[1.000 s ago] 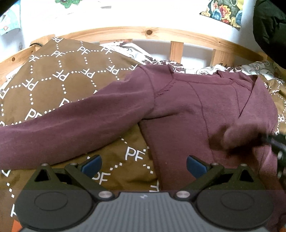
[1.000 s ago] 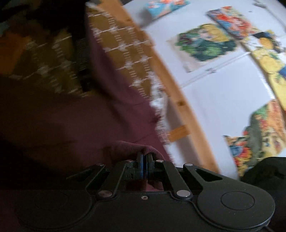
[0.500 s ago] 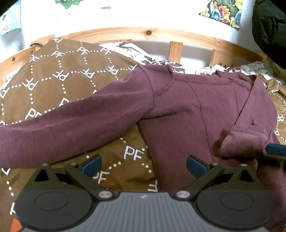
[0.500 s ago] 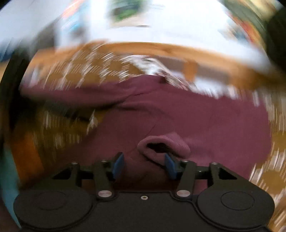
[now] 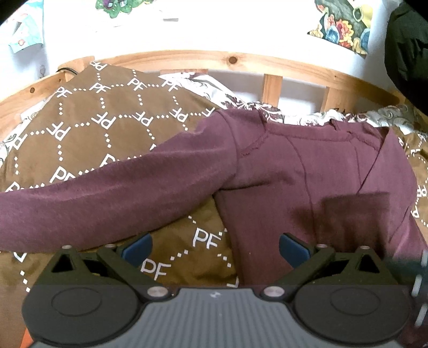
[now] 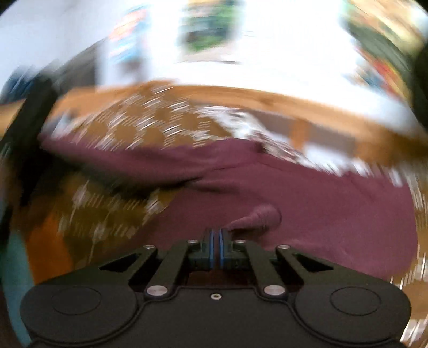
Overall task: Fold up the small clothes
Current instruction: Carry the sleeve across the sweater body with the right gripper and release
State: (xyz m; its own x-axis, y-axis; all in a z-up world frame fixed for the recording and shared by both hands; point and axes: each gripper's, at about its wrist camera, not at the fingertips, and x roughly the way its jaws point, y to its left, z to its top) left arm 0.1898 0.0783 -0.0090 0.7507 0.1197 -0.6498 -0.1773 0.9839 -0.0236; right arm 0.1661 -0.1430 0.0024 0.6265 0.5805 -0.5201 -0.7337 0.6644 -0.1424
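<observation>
A maroon long-sleeved top lies on the brown patterned duvet, its left sleeve stretched out to the left. The right sleeve is folded onto the body; its cuff shows in the blurred right wrist view. My left gripper is open and empty, low over the duvet by the top's left side seam. My right gripper has its jaws together with nothing between them, just left of the cuff. It also shows as a dark blur at the left wrist view's lower right edge.
A wooden bed rail runs along the far side, with a white wall and colourful pictures behind. A white patterned sheet peeks out beyond the duvet. A dark garment hangs at the top right.
My right gripper let go of the right sleeve's cuff, drew back and shut empty. The cuff now rests on the top's body. My left gripper stayed put and open.
</observation>
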